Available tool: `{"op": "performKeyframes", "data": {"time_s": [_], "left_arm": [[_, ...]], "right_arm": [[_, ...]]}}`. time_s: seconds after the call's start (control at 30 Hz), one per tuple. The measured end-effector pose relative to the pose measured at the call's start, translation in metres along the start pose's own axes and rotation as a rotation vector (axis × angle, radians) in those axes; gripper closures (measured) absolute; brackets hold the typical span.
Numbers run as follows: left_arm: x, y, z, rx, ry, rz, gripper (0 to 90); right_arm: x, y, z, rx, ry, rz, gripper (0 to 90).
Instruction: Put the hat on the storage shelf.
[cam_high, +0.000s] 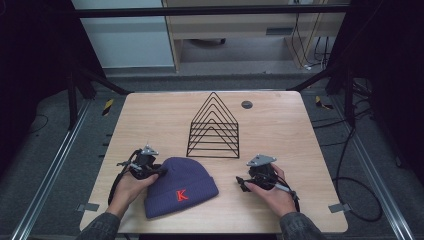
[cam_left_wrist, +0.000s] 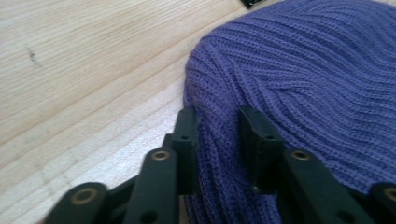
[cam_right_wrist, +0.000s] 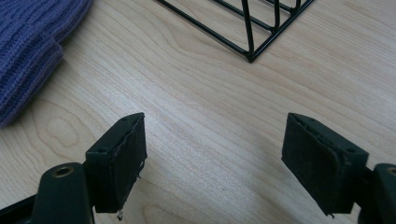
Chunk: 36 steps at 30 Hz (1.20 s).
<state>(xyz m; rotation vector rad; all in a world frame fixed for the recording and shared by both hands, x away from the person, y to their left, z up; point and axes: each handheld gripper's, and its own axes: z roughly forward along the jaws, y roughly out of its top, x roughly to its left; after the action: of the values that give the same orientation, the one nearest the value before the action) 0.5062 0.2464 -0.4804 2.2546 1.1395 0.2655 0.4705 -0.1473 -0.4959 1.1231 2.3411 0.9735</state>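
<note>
left gripper pinching crown edge of purple knit beanie, near-centre on table | right gripper spread, idle over bare wood | risk: thin fold slipping out; beanie dragging toward wire rack

Dark grey sleeves at the lower edge of the high view. Black left tool and black right tool, each topped by a grey three-cornered plate and trailing a black cable. Brass-coloured rivets in the black linkages; flat, worn-edged black pads.
</note>
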Motion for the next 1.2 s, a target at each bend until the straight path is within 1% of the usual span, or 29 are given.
{"op": "performKeyframes", "data": {"time_s": [0.13, 0.27, 0.4, 0.5, 0.53, 0.57, 0.63, 0.67, 0.77, 0.87, 0.9, 1.0, 1.1, 1.2], "left_arm": [[0.000, -0.001, -0.001, -0.007, -0.005, -0.004, 74.9], [-0.001, -0.001, -0.002, -0.012, 0.001, 0.002, 76.7], [-0.002, 0.000, -0.004, -0.009, 0.015, 0.028, 77.9], [-0.005, 0.001, -0.007, -0.015, 0.028, 0.049, 78.5], [-0.006, 0.002, -0.009, -0.024, 0.038, 0.059, 78.7], [-0.006, 0.002, -0.009, -0.024, 0.038, 0.059, 78.8], [-0.009, 0.003, -0.014, -0.039, 0.053, 0.082, 78.9], [-0.009, 0.003, -0.014, -0.039, 0.053, 0.082, 79.0], [-0.011, 0.004, -0.018, -0.051, 0.063, 0.101, 79.0], [-0.013, 0.005, -0.020, -0.056, 0.064, 0.106, 79.1], [-0.015, 0.005, -0.023, -0.067, 0.071, 0.120, 79.1], [-0.018, 0.007, -0.029, -0.092, 0.073, 0.132, 79.2], [-0.021, 0.009, -0.039, -0.132, 0.077, 0.147, 79.4], [-0.026, 0.010, -0.051, -0.166, 0.083, 0.174, 79.4]], "right_arm": [[0.000, 0.000, 0.000, -0.001, 0.000, 0.000, 21.6], [0.000, 0.000, 0.000, 0.000, -0.002, 0.004, 20.9], [-0.001, 0.000, 0.000, 0.000, -0.004, 0.002, 20.6], [0.000, 0.000, 0.000, 0.001, -0.004, 0.001, 20.4], [-0.001, 0.000, 0.000, 0.000, -0.006, -0.002, 20.4], [-0.001, 0.000, 0.000, 0.000, -0.006, -0.002, 20.4], [-0.001, 0.000, 0.000, -0.001, -0.006, -0.002, 20.1], [-0.001, 0.000, 0.000, 0.002, -0.008, -0.002, 20.1], [0.000, 0.000, 0.000, 0.003, -0.008, 0.001, 19.9], [-0.001, 0.000, 0.000, -0.002, -0.009, -0.004, 19.6], [-0.001, 0.000, 0.000, -0.002, -0.009, -0.005, 19.4], [-0.001, 0.000, 0.000, 0.004, -0.010, 0.001, 19.1], [-0.001, 0.000, -0.001, 0.001, -0.009, -0.005, 18.9], [-0.001, 0.000, -0.001, 0.002, -0.010, -0.007, 18.7]]}}
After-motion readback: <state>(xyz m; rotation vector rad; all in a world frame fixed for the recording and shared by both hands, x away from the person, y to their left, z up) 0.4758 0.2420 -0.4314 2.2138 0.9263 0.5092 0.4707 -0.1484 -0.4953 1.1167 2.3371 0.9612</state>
